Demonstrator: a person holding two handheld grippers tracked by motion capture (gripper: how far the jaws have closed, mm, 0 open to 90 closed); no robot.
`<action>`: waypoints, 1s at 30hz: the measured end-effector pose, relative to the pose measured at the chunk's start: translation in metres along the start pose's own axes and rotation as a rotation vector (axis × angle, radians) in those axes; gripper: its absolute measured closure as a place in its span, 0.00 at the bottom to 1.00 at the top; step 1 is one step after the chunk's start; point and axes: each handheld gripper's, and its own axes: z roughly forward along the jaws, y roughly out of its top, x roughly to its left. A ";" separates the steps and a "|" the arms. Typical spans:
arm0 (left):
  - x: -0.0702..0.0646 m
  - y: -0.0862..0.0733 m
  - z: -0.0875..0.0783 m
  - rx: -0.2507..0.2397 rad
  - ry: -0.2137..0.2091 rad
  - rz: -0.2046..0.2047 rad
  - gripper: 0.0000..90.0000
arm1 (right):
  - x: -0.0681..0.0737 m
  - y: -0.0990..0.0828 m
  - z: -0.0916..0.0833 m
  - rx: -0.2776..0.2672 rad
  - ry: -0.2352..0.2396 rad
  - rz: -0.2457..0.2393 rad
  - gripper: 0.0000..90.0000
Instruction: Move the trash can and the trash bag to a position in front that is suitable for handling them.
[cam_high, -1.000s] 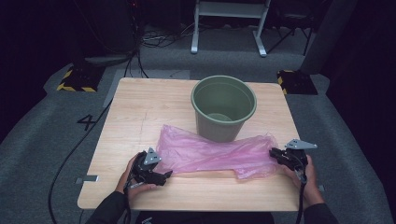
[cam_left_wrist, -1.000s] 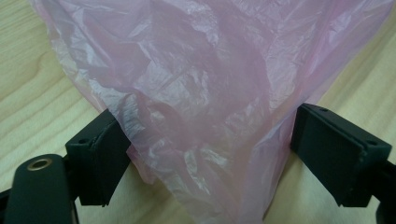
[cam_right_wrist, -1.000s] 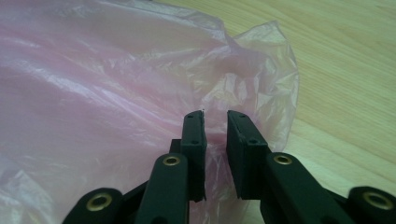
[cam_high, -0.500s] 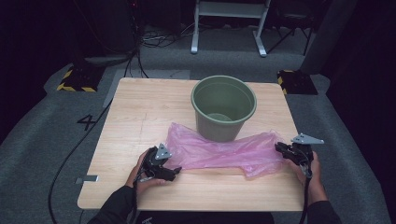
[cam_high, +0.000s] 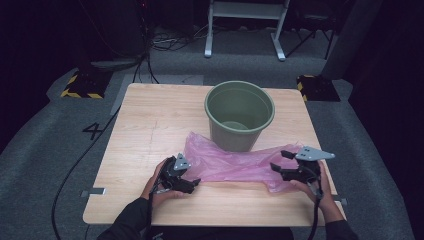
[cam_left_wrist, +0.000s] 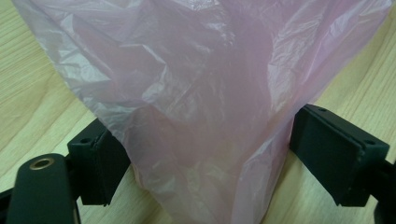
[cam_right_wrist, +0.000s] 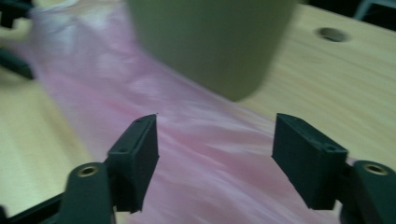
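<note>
Against the frame from a second ago, the right tool (cam_high: 284, 161) has let go: its jaws have just been opening and now stand wide apart, with the thin, crinkled pink plastic bag (cam_high: 235, 162) lying below and between them but pressed by neither pad. In the right gripper view the right tool (cam_right_wrist: 215, 154) hovers over the pink film, which runs away from it as a blurred band across the counter toward the round olive-green plastic bucket (cam_right_wrist: 210, 42). In the high view that hand also sits a little higher and farther toward the counter's right edge than before. The left tool (cam_high: 192, 181) has shifted slightly toward the middle of the pale wooden counter (cam_high: 150, 120), and the bag's left end has moved with it. The bag now lies stretched flat across the near half of the counter, from the left tool to the right one, its upper edge touching the foot of the bucket (cam_high: 240, 117), which stands upright just behind it, as it did earlier. In the left gripper view the bag (cam_left_wrist: 196, 102) rises as a bunched fold between the left tool's (cam_left_wrist: 205, 158) two black jaws; the jaws stand apart at either side of the gathered film, and I cannot tell whether their pads press on it.
</note>
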 end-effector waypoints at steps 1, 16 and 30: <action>-0.001 0.001 0.001 -0.001 -0.001 0.001 0.17 | 0.008 0.001 0.005 0.010 0.026 -0.018 0.33; -0.009 0.017 0.018 0.001 -0.025 0.025 0.17 | 0.031 -0.002 0.055 0.119 0.130 -0.110 0.19; -0.010 0.030 0.030 0.002 -0.018 0.014 0.17 | 0.044 0.006 0.057 0.117 0.083 -0.247 0.23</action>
